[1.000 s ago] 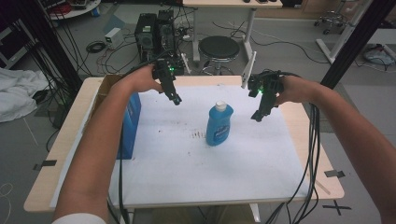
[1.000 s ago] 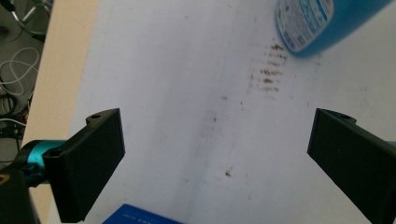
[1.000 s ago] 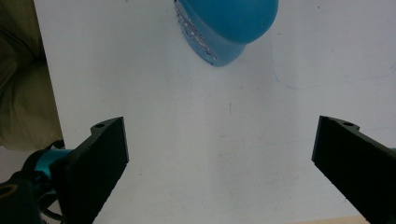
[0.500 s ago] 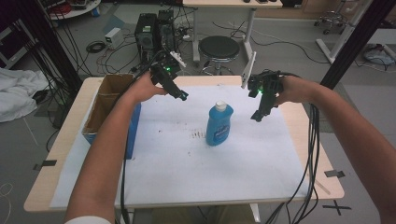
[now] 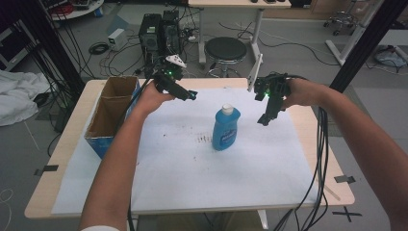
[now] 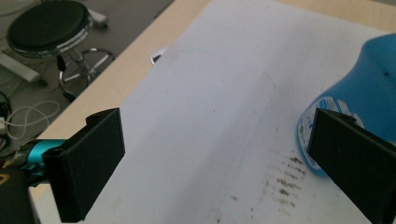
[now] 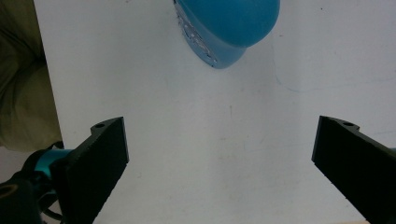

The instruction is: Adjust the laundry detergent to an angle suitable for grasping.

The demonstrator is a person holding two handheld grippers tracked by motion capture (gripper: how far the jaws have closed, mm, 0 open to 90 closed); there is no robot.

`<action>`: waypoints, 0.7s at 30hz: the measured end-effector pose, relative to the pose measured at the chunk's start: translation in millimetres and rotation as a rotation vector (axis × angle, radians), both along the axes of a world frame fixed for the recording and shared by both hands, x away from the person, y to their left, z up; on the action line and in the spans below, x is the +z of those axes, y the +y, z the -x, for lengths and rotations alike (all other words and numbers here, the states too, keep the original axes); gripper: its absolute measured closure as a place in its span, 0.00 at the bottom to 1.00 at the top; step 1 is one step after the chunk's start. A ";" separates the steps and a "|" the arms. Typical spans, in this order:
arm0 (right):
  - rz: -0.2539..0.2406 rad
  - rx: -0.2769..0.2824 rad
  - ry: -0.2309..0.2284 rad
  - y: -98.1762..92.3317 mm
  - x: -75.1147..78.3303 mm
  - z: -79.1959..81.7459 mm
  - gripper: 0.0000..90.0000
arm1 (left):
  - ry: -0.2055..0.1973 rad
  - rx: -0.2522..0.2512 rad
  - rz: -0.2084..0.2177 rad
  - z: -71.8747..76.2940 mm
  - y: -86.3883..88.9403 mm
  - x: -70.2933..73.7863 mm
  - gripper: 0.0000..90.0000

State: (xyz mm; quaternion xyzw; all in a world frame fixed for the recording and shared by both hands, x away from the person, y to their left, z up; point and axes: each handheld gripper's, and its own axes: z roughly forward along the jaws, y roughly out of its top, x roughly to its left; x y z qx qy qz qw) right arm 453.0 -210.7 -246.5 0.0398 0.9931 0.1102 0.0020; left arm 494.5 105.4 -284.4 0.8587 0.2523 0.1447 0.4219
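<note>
We hold the left gripper [image 5: 191, 95] with jaws spread, nothing between | right gripper [image 5: 264, 119] likewise spread and bare | blue bottle [image 5: 225, 128] stands between our 2 jaw pairs, touching neither, long axis vertical, white cap up | on white sheet [image 5: 202, 178].

No legible text, brand, number or sign appears in any view. The blue bottle [image 5: 225, 129] carries a front label [image 5: 224, 139] with pale print, too small and blurred to read in the high view. In the left gripper view, a portion of the same label [image 6: 312, 122] is visible at close range; its markings remain unreadable. The cardboard box [image 5: 109, 115] shows no readable print.
</note>
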 end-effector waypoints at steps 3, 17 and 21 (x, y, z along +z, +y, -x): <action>0.002 -0.002 0.000 -0.1 -0.2 -0.2 0.03 | -0.026 0.018 0.072 1.3 1.6 -2.2 0.04; 0.007 -0.009 0.002 -0.6 -0.2 -0.2 0.03 | -0.053 0.002 0.202 5.7 5.1 -20.2 0.04; 0.003 -0.012 0.002 -1.4 -0.5 -0.6 0.03 | -0.065 -0.010 0.233 8.6 4.8 -21.5 0.04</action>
